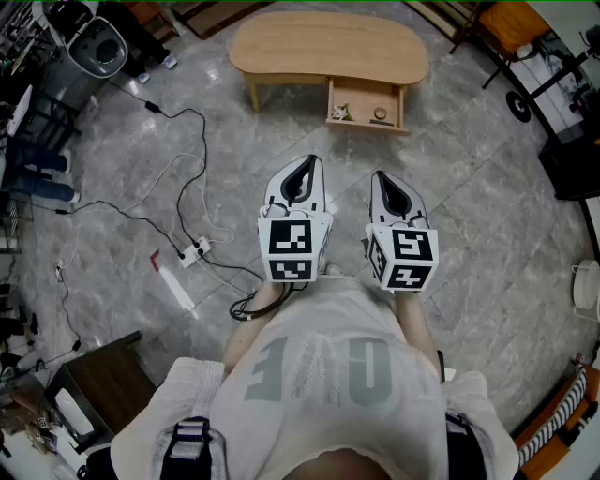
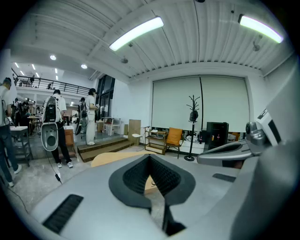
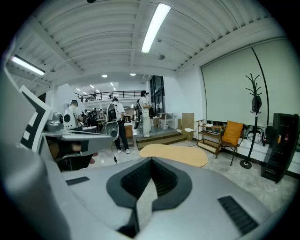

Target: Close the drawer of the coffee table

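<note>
In the head view a light wooden coffee table (image 1: 328,47) stands on the grey stone floor ahead of me. Its drawer (image 1: 366,105) is pulled out toward me, with small items inside. Well short of the table, both grippers are held side by side at chest height. The left gripper (image 1: 307,161) and the right gripper (image 1: 380,176) are both shut and hold nothing. The left gripper view shows its tips (image 2: 150,157) meeting, with the table (image 2: 112,158) beyond. In the right gripper view the tips (image 3: 151,161) also meet, and the tabletop (image 3: 174,153) lies ahead.
Black cables and a white power strip (image 1: 194,250) lie on the floor to the left. A white round device (image 1: 98,47) stands at the back left, an orange chair (image 1: 511,23) at the back right, and a dark cabinet (image 1: 98,380) near my left. People stand far off (image 2: 56,126).
</note>
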### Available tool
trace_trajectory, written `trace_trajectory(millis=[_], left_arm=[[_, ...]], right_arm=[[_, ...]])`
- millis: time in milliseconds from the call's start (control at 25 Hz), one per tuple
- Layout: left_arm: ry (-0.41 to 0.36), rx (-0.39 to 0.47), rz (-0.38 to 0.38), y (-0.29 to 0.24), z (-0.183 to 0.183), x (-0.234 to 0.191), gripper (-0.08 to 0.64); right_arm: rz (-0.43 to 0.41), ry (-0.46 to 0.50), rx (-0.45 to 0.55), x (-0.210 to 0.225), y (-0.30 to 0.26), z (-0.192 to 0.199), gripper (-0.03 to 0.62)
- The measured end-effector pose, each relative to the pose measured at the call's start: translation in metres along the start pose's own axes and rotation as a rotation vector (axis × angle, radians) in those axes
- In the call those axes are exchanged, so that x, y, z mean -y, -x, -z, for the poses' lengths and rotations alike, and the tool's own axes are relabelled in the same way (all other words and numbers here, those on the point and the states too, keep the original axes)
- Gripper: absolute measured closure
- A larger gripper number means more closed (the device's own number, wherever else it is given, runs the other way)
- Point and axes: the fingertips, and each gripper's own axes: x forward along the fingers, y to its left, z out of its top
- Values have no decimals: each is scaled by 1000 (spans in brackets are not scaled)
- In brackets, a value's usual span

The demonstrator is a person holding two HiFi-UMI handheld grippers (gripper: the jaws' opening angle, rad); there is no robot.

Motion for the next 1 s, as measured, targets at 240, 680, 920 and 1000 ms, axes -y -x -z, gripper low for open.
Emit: trace_trajectory(millis=[240, 680, 920, 1000], left_arm=[[18, 5, -1, -2, 1, -16, 552], [55, 46, 15, -3, -1, -68, 552], [65, 75, 4, -19, -3, -98, 552], [73, 72, 6, -28, -3, -102, 552]], right_arm=[[4, 9, -10, -7, -9, 1, 586], [18, -26, 12, -35, -34, -6, 588], [48, -31, 29, -36, -43, -7, 588], [59, -36, 27, -31, -49, -10, 588]])
